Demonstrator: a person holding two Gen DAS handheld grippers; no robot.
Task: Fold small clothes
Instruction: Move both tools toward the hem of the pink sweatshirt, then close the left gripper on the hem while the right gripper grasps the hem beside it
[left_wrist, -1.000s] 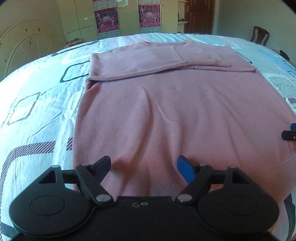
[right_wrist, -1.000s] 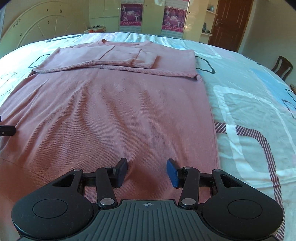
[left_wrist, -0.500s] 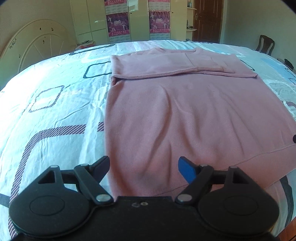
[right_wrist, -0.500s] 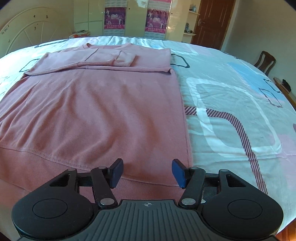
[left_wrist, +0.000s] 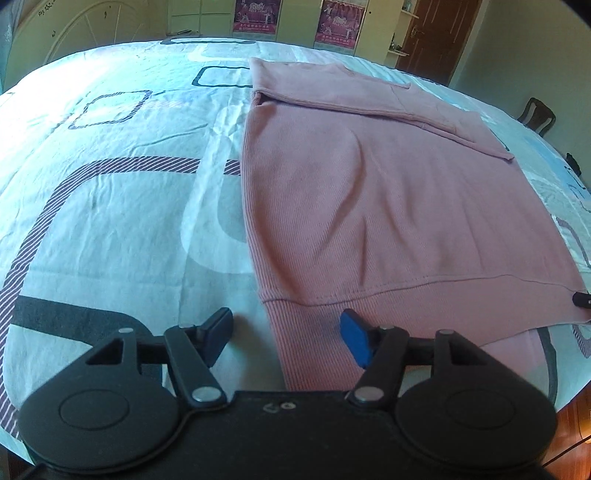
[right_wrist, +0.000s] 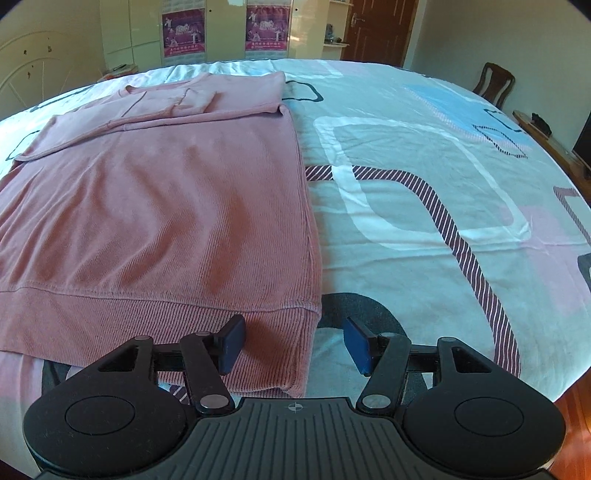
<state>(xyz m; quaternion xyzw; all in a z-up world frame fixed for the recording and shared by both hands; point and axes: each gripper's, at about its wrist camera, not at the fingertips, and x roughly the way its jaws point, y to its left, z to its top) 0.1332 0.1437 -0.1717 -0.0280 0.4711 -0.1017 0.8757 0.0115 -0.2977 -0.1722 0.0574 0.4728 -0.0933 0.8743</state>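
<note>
A pink ribbed sweater (left_wrist: 369, 192) lies flat on the bed, its sleeves folded across the chest at the far end, its hem band nearest me. It also shows in the right wrist view (right_wrist: 155, 214). My left gripper (left_wrist: 286, 338) is open and straddles the hem's left corner (left_wrist: 295, 332). My right gripper (right_wrist: 293, 343) is open and straddles the hem's right corner (right_wrist: 291, 343). The tip of the right gripper shows at the left wrist view's right edge (left_wrist: 583, 298).
The sweater lies on a patterned bedsheet (right_wrist: 424, 206) whose near edge is close under both grippers. A headboard (left_wrist: 77, 29), wardrobes with posters (right_wrist: 221, 33), a brown door (right_wrist: 380, 29) and a chair (right_wrist: 493, 83) stand beyond the bed.
Both grippers have pulled back toward me and outward, from over the sweater's body to its hem corners. Both stay open.
</note>
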